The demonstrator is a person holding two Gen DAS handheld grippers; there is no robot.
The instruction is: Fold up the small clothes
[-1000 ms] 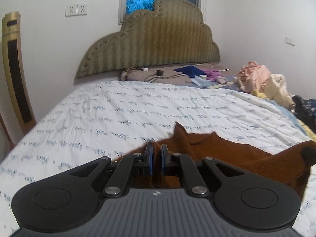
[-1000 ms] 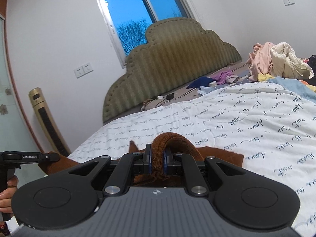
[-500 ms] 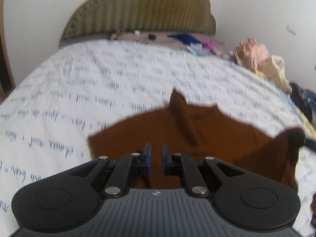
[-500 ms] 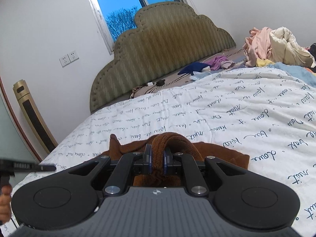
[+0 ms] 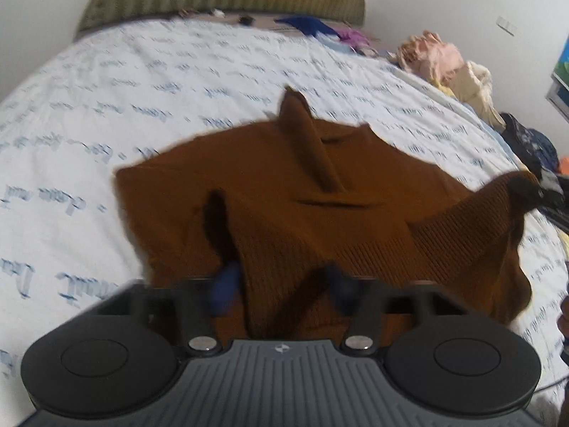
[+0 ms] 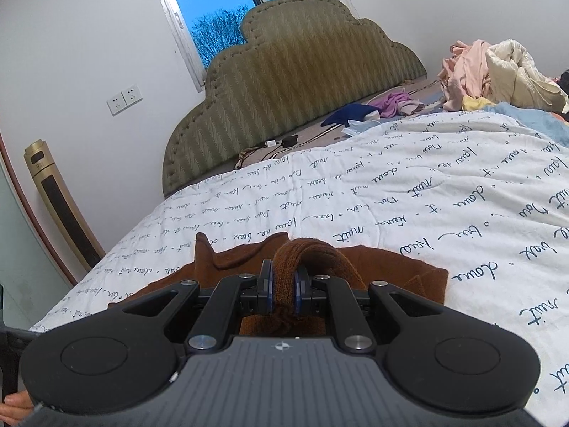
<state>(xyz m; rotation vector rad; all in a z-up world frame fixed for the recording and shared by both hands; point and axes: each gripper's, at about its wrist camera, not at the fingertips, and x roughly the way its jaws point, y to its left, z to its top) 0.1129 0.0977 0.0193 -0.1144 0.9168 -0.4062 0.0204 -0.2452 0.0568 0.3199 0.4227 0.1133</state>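
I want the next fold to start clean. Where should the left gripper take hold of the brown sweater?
Probably the ribbed hem of the brown sweater, the near edge in front of the left gripper. Come in low from the near side: the edge is raised, while the body lies flat. The right gripper already pinches the other hem corner.

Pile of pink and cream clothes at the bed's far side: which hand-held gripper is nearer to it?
Right. The right hand-held gripper, shut on the brown knitted sweater, sits on the pile's side; the left hand-held gripper is farther across the sweater.
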